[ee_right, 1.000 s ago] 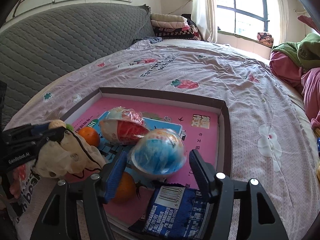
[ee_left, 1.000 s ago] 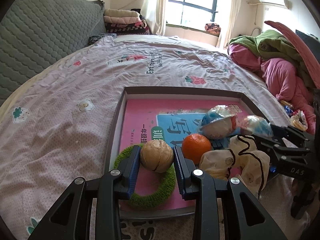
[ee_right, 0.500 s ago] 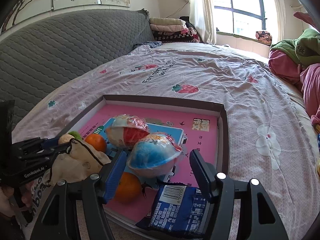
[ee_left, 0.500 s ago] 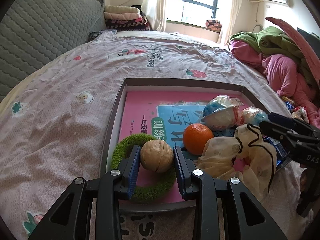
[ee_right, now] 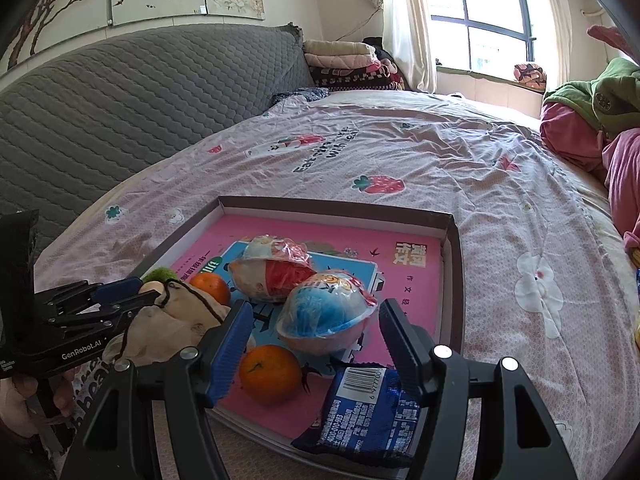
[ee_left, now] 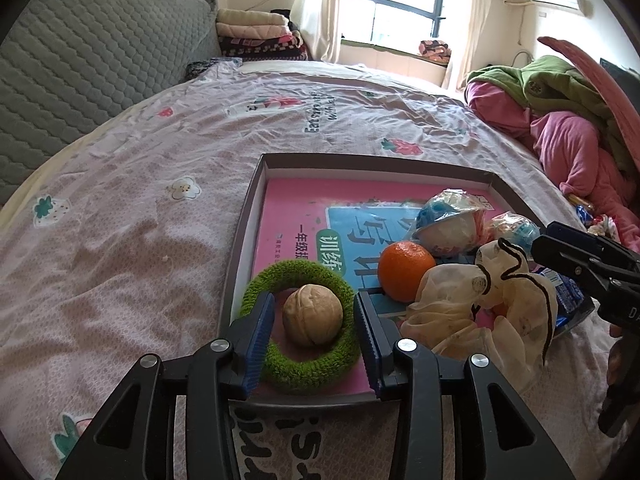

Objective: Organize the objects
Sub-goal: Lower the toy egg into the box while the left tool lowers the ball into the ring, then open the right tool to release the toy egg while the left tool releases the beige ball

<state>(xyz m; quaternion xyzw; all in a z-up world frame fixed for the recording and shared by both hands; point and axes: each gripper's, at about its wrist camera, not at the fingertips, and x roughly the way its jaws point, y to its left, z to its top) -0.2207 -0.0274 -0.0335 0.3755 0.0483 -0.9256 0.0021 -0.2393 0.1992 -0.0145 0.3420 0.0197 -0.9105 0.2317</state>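
On the bed lies a shallow tray with a pink book in it. In the tray's near left corner a walnut rests inside a green fuzzy ring. My left gripper straddles the walnut, its jaws opening with a gap on both sides. A blue wrapped egg toy lies on the book between the fingers of my right gripper, which is open; a gap shows on the left. Close by are a red egg toy, two oranges, a cream pouch and a blue packet.
The pink strawberry-print sheet spreads left of and beyond the tray. A grey quilted headboard stands at the left, folded blankets at the far end, and a heap of pink and green clothes at the right.
The left jaws have widened off the walnut, which now sits inside the green ring. The right gripper and the blue egg have hardly shifted.
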